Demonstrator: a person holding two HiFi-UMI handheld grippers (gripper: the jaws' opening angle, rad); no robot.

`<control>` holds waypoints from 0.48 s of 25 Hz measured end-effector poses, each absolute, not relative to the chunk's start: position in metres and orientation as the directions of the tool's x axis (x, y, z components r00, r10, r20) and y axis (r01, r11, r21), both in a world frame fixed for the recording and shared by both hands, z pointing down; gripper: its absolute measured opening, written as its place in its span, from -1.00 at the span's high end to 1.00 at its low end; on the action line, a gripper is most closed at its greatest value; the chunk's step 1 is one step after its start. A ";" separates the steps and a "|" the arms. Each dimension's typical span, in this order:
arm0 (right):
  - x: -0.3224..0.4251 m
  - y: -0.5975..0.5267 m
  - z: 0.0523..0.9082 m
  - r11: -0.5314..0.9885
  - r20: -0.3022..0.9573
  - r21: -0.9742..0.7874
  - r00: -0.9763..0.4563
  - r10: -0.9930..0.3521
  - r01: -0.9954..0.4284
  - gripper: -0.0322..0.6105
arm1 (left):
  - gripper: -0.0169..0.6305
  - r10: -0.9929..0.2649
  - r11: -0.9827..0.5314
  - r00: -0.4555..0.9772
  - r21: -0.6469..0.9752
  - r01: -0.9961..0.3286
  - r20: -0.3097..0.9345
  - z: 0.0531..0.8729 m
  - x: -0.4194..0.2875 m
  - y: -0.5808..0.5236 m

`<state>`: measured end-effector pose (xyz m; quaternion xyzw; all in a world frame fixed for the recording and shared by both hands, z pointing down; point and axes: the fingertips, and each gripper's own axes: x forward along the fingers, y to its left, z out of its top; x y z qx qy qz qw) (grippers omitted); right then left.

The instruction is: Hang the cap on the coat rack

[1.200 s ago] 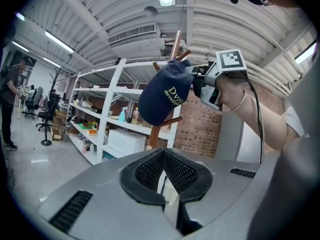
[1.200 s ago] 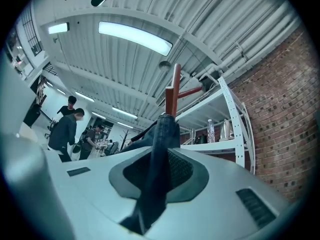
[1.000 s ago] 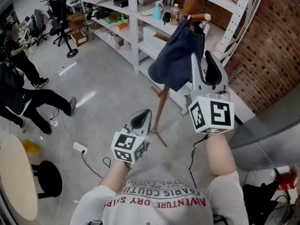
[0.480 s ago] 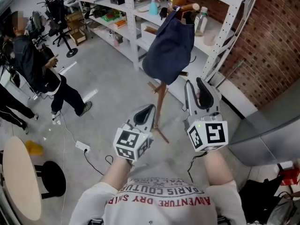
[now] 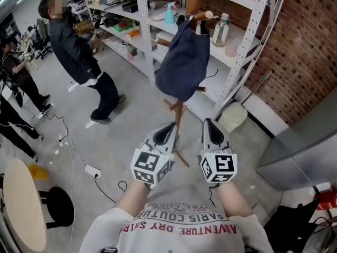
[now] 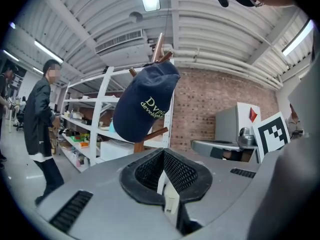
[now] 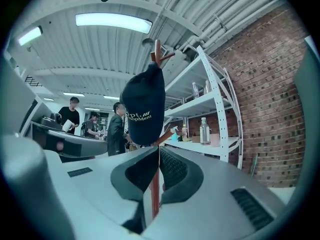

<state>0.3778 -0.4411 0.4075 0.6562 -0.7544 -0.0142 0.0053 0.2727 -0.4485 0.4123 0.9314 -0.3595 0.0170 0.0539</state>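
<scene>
A navy cap hangs from a top peg of the wooden coat rack, free of both grippers. In the left gripper view the cap shows pale lettering, and it also hangs ahead in the right gripper view. My left gripper is held low near my body, left of the rack's pole, shut and empty. My right gripper sits level with it on the pole's right, jaws together with nothing between them. The left gripper and the right gripper both point up at the cap from below.
White metal shelving with bottles and a spray bottle stands behind the rack, against a brick wall. A person in dark clothes stands at the left. A round table, a black stool and a floor power strip lie lower left.
My right gripper has drawn back and down from the cap's lower edge to beside my left gripper, and its jaws have gone from apart to together. The cap stays on the rack.
</scene>
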 end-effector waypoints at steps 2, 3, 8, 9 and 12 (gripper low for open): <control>0.377 -0.437 0.411 0.143 -0.009 0.019 -0.143 -0.990 -0.990 0.85 | 0.93 -0.667 -0.737 0.742 0.085 -0.670 0.067 0.411 0.274 -0.448; 0.378 -0.435 0.412 0.145 -0.006 0.019 -0.145 -0.989 -0.989 0.85 | 0.93 -0.665 -0.739 0.744 0.083 -0.668 0.066 0.410 0.276 -0.447; 0.379 -0.431 0.419 0.146 0.022 0.031 -0.145 -0.989 -0.989 0.86 | 0.93 -0.656 -0.749 0.752 0.069 -0.659 0.065 0.408 0.283 -0.444; 0.379 -0.431 0.420 0.145 0.027 0.033 -0.144 -0.989 -0.989 0.86 | 0.93 -0.655 -0.750 0.753 0.069 -0.658 0.066 0.408 0.284 -0.444; 0.379 -0.431 0.422 0.144 0.031 0.031 -0.143 -0.989 -0.989 0.86 | 0.93 -0.653 -0.751 0.754 0.070 -0.657 0.067 0.409 0.284 -0.444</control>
